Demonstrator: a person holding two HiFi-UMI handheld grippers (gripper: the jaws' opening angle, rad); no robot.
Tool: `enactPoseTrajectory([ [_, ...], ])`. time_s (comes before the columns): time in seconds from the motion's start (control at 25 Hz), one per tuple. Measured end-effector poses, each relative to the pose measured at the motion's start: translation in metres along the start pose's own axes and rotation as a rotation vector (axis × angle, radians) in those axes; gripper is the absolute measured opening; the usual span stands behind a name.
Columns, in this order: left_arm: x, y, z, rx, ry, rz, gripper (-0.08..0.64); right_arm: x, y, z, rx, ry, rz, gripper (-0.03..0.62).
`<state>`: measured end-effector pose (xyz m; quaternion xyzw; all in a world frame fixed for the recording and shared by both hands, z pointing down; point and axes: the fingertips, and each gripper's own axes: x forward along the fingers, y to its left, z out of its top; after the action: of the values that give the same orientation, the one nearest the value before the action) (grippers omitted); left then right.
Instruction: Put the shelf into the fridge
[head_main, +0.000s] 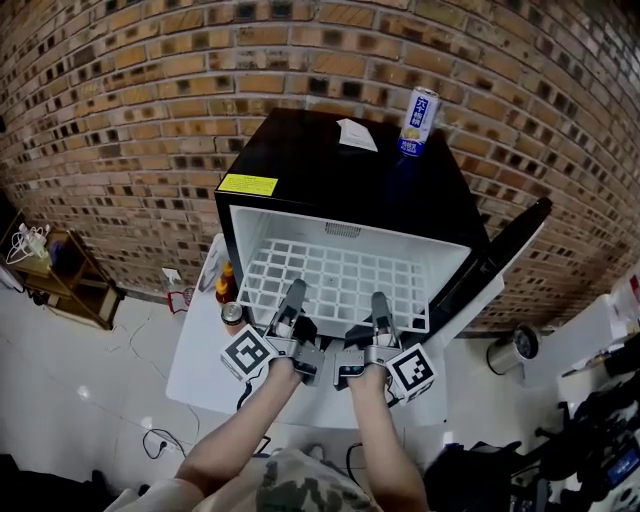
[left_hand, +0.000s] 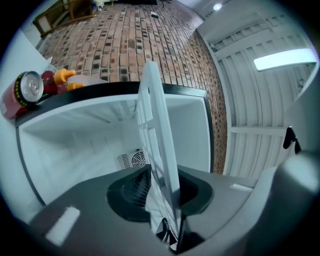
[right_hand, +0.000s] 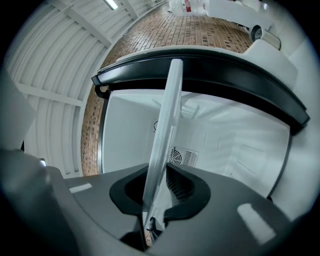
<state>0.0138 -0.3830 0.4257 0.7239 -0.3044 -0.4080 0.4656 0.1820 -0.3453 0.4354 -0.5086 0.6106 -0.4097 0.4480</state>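
The white grid shelf (head_main: 340, 275) lies level inside the open black fridge (head_main: 350, 165), with its front edge toward me. My left gripper (head_main: 293, 292) and right gripper (head_main: 381, 303) sit side by side at that front edge. In the left gripper view the shelf (left_hand: 157, 130) runs edge-on between the jaws of the left gripper (left_hand: 167, 220), with a gap beside it. In the right gripper view the shelf (right_hand: 167, 125) is pinched by the right gripper (right_hand: 150, 220). A round vent (right_hand: 183, 156) shows on the fridge's back wall.
The fridge door (head_main: 505, 250) stands open at the right. A drink can (head_main: 421, 121) and a paper (head_main: 357, 134) rest on the fridge top. A can (head_main: 232, 316) and sauce bottle (head_main: 226, 283) stand on a white surface at the left. A wooden rack (head_main: 60, 270) and metal flask (head_main: 515, 347) are on the floor.
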Motion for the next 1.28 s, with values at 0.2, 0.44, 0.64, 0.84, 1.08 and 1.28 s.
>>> enactPoseTrajectory([
  [0.2,0.01,0.003,0.005,0.046,-0.004,0.0,0.081,0.01,0.0,0.004,-0.001,-0.005,0.0,0.061],
  [0.44,0.022,0.007,0.008,0.052,-0.007,0.007,0.084,0.022,-0.002,0.008,0.007,-0.02,-0.004,0.061],
  [0.64,0.032,0.008,0.009,-0.021,-0.025,-0.009,0.084,0.034,-0.003,0.009,0.01,-0.015,0.002,0.063],
  [0.84,0.043,0.015,0.015,0.044,-0.013,0.006,0.086,0.045,-0.006,0.014,0.008,-0.017,-0.004,0.064],
  [1.08,0.056,0.019,0.017,0.004,-0.021,-0.003,0.086,0.058,-0.009,0.017,0.019,-0.023,0.003,0.064],
  [1.28,0.062,0.024,0.02,0.014,-0.026,0.003,0.086,0.066,-0.01,0.018,0.015,-0.021,0.002,0.066],
])
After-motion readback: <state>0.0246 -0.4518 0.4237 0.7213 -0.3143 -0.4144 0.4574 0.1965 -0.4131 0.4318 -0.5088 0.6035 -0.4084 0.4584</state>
